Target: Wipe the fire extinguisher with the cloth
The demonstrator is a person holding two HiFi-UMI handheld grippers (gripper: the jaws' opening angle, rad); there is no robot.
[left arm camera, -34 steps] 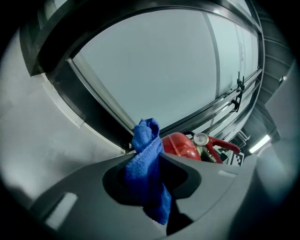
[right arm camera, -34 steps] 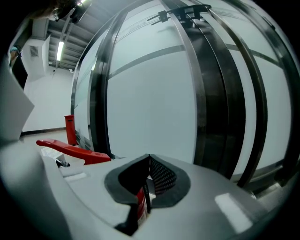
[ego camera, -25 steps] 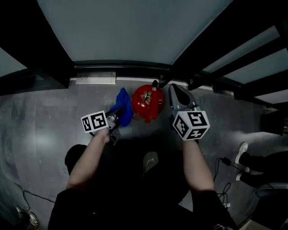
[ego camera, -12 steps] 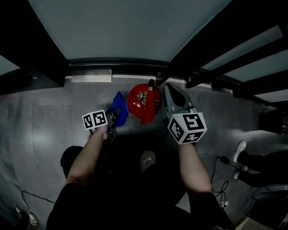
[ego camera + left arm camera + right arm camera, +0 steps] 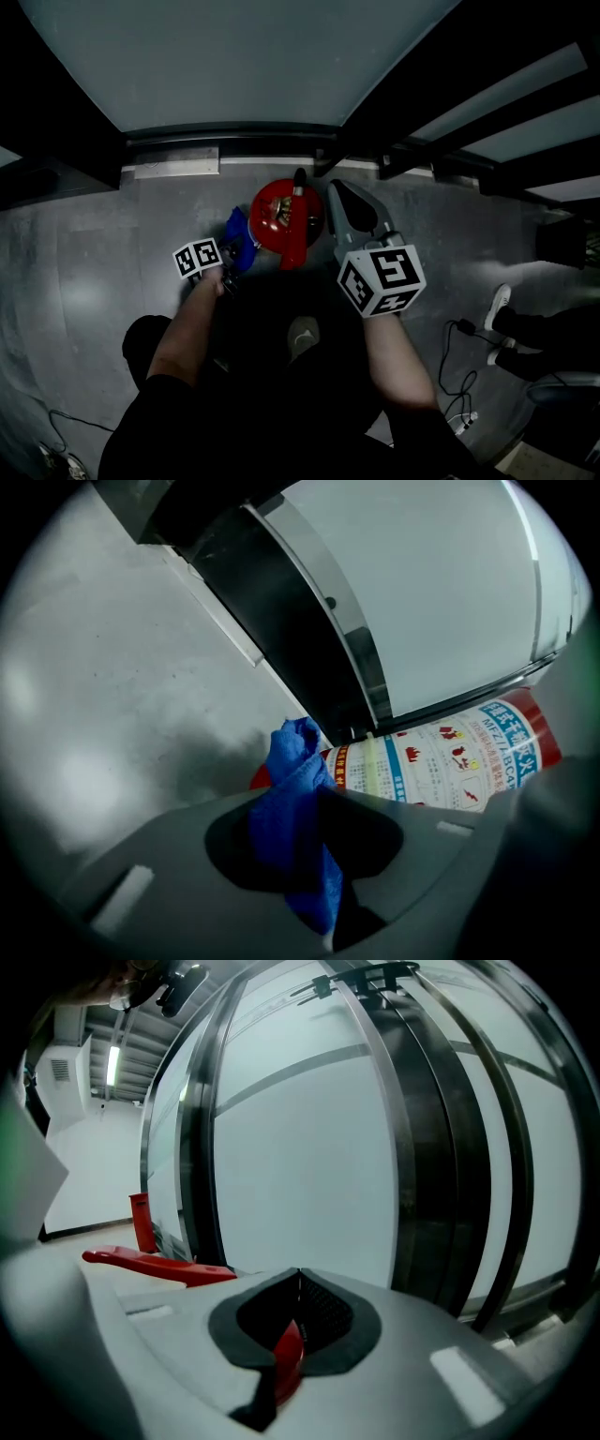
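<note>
Left claw: clenched on the blue cloth.
Right claw: clamped on the red lever.
Fire extinguisher: on the floor, between both claws; cloth just beside its body.

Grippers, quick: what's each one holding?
Left gripper: closed on the cloth.
Right gripper: closed on a red part, seemingly the extinguisher's.

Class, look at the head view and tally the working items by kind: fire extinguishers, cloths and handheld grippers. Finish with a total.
fire extinguisher: 1
cloth: 1
grippers: 2 (left gripper, right gripper)
Total: 4
</note>
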